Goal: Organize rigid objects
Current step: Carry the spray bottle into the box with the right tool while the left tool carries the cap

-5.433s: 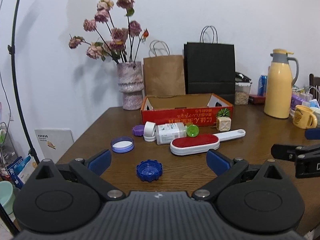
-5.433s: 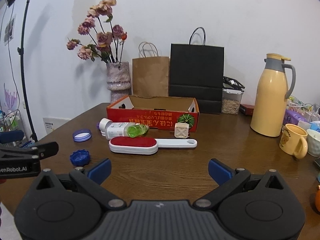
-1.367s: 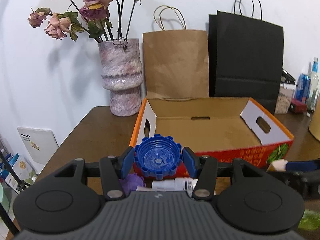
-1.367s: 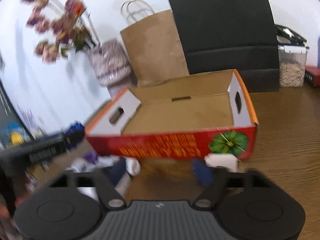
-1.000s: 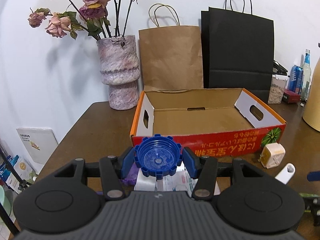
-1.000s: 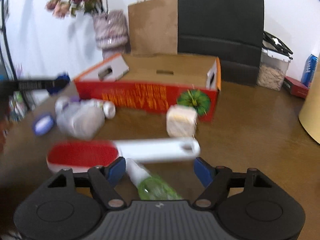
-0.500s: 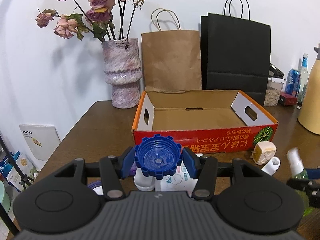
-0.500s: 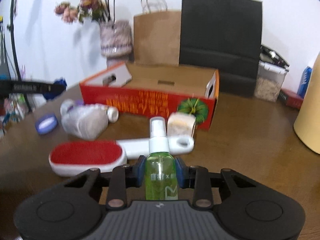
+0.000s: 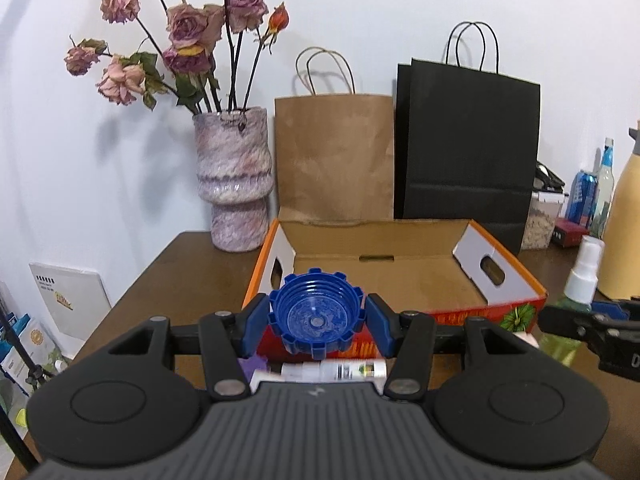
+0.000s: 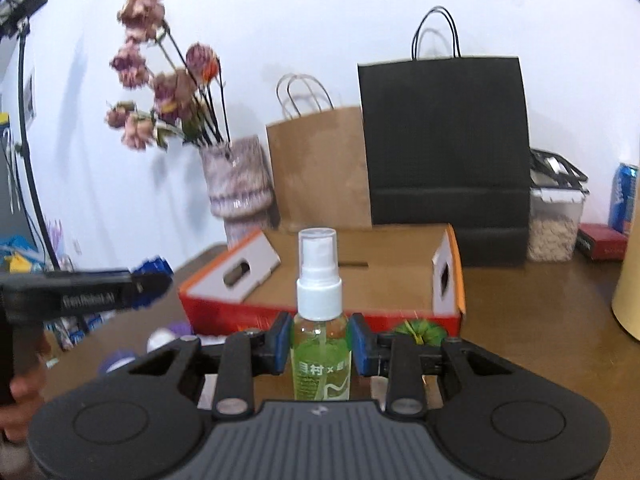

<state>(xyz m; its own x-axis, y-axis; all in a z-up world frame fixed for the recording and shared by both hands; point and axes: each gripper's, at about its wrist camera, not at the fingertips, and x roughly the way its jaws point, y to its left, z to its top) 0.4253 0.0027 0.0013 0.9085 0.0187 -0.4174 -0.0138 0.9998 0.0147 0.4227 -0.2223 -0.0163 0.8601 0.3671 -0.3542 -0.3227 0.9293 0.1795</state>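
My left gripper (image 9: 316,322) is shut on a blue ribbed cap (image 9: 316,314), held just in front of the near wall of the orange cardboard box (image 9: 504,304). The box stands with nothing inside it. My right gripper (image 10: 320,342) is shut on a green spray bottle (image 10: 320,344) with a white pump top, upright and lifted off the table before the box (image 10: 320,308). That bottle (image 9: 576,300) and the right gripper (image 9: 588,324) also show at the right edge of the left wrist view. The left gripper (image 10: 148,278) with its cap shows at the left of the right wrist view.
A white bottle (image 9: 332,370) and a purple cap (image 9: 250,364) lie on the wooden table under my left gripper. Behind the box stand a vase of dried roses (image 9: 234,184), a brown paper bag (image 9: 334,156) and a black bag (image 9: 468,140). A yellow jug (image 9: 624,220) is at right.
My right gripper closed on the green spray bottle, stood it upright and lifted it toward the box. My left gripper rose a little, still holding the blue cap.
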